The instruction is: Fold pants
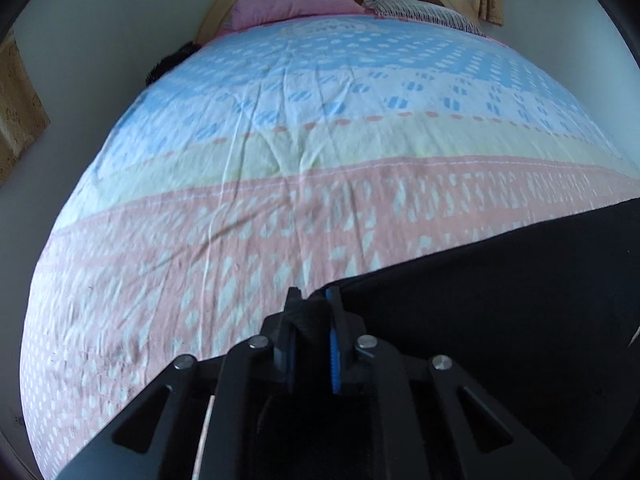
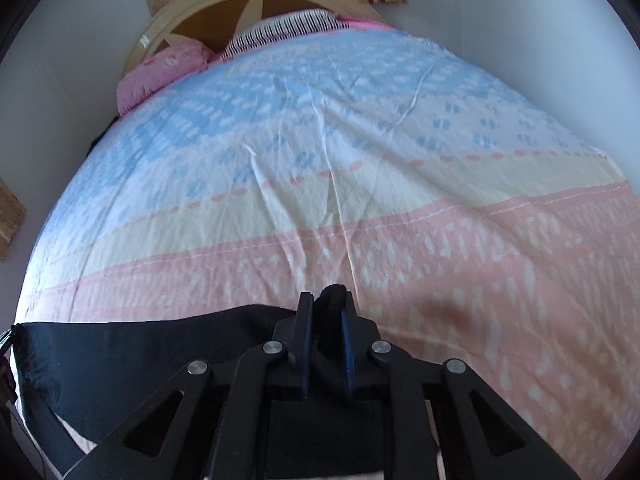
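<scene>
Black pants [image 1: 500, 280] lie on the near part of a bed, spread taut from one gripper to the other. In the left wrist view my left gripper [image 1: 314, 300] is shut on the left corner of the pants, with dark cloth bunched between its fingers. The cloth runs off to the right edge of that view. In the right wrist view my right gripper [image 2: 328, 300] is shut on the other corner of the black pants [image 2: 140, 348], a fold of cloth poking up between its fingers. From there the pants stretch left to the frame edge.
The bed carries a patterned sheet [image 1: 300, 128] in pink, pale yellow and blue bands. A pink pillow [image 1: 292, 2] and a striped pillow [image 1: 424, 10] rest against a curved wooden headboard [image 2: 224, 0]. White walls stand close on both sides.
</scene>
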Available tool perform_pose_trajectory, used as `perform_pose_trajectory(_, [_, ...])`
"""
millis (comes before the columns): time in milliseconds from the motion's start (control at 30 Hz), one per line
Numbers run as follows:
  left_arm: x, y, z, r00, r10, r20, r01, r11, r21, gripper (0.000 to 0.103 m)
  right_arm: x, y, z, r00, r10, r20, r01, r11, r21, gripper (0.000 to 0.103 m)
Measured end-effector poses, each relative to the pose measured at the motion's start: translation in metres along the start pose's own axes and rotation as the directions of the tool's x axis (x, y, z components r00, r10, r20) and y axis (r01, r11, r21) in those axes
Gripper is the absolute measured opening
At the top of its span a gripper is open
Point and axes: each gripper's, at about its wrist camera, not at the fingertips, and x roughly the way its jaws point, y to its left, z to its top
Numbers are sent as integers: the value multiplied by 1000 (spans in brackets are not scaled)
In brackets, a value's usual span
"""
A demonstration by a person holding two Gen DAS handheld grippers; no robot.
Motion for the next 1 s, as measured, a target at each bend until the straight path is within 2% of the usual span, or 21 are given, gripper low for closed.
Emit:
perform_pose_trajectory(100, [-21, 11, 1, 996, -27, 82, 31, 998, -46, 13, -34, -1, -7, 998, 4, 69, -5, 1000, 6, 12])
perform_pose_trajectory(233, [-53, 23, -3, 981, -72, 182, 87, 993, -77, 13, -80, -6, -20, 986, 19, 163, -20, 1000, 2, 12])
perform_pose_trajectory(500, [-108, 31, -33, 928, -146, 342, 194, 975, -109, 13, -143, -24, -72, 965, 45, 257, -54, 998, 29, 11])
perform_pose_trajectory(633, [-122, 34, -55, 911, -174, 375, 224, 970, -94, 13, -156, -34, -106, 967, 38, 251, -51, 998, 43, 11])
perform_pose_trajectory(867, [-139, 32, -109, 894, -217, 392, 244, 970, -17, 13, -158, -45, -161, 981, 16, 194, -28, 998, 59, 11])
perform_pose_trajectory(1000, [-136, 23, -136, 907, -216, 362, 221, 975, 27, 13, -153, -48, -186, 989, -26, 147, 18, 998, 57, 11])
